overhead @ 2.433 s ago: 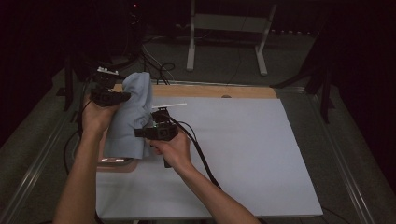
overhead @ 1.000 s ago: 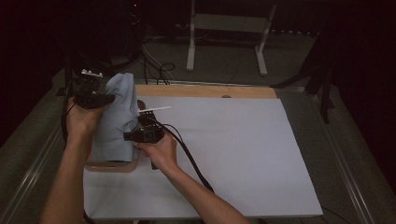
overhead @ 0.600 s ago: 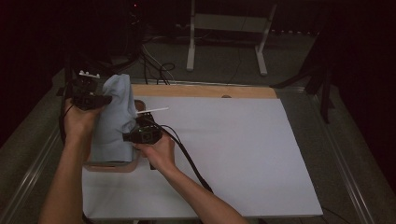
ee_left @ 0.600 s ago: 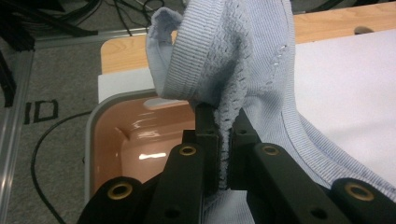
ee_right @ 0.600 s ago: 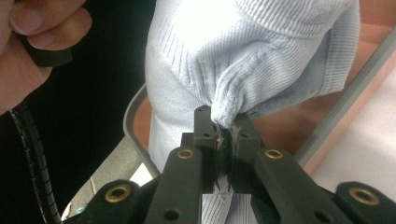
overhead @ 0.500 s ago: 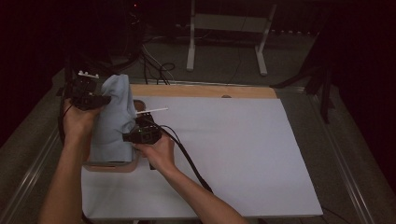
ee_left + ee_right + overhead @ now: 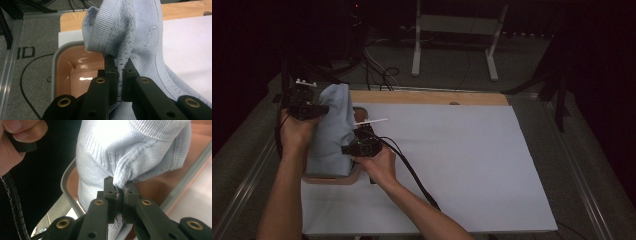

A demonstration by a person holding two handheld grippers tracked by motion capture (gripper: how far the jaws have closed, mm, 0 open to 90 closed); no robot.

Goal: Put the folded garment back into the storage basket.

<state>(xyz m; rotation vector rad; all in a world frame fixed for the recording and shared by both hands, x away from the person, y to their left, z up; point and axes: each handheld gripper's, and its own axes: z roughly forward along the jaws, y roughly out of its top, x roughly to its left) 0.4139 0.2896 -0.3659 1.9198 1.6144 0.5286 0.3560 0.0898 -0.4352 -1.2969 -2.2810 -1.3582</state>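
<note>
So basically the light blue knit garment is hanging over the pinkish tub at the left edge of the surface, held up by both ends. The left gripper is clamped tight on a ribbed edge of the fabric, and the right gripper is pinched on a bunched fold lower down. Grabbing and lifting looks done to me. The tub's inside looks mostly bare in the left gripper view, so I'd guess lowering the garment in and letting go is what's left.
</note>
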